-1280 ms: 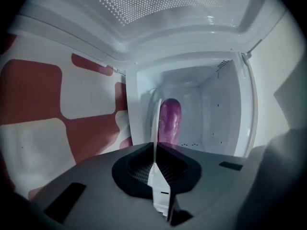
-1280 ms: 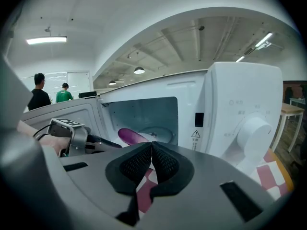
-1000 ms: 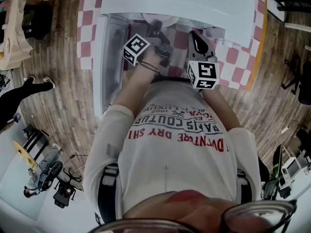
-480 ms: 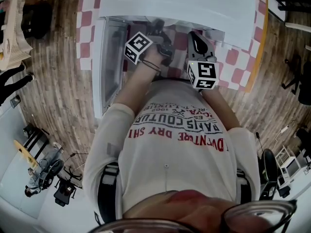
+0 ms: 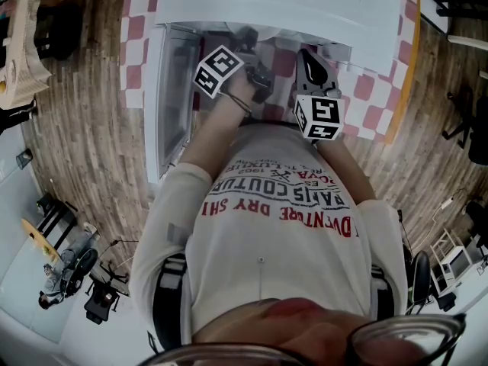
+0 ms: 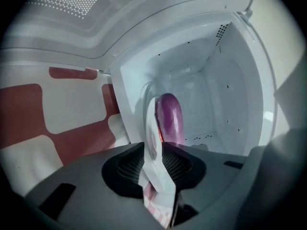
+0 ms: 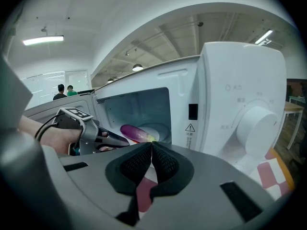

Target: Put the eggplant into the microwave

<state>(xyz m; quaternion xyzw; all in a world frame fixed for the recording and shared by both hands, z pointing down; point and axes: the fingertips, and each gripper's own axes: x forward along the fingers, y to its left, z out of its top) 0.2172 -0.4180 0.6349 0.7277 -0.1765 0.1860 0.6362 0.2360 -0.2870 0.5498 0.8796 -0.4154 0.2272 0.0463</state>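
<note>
At the microwave (image 6: pixel 211 80) mouth, the left tool (image 6: pixel 154 150) is opening, eggplant (image 6: pixel 169 119) free beyond its tips.

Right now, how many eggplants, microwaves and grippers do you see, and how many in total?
Eggplant: 1, inside the microwave
Microwave: 1
Grippers: 2, the left gripper with jaws opening and the eggplant's near end at their tips, not pinched; the right gripper shut and empty
Total: 4
</note>
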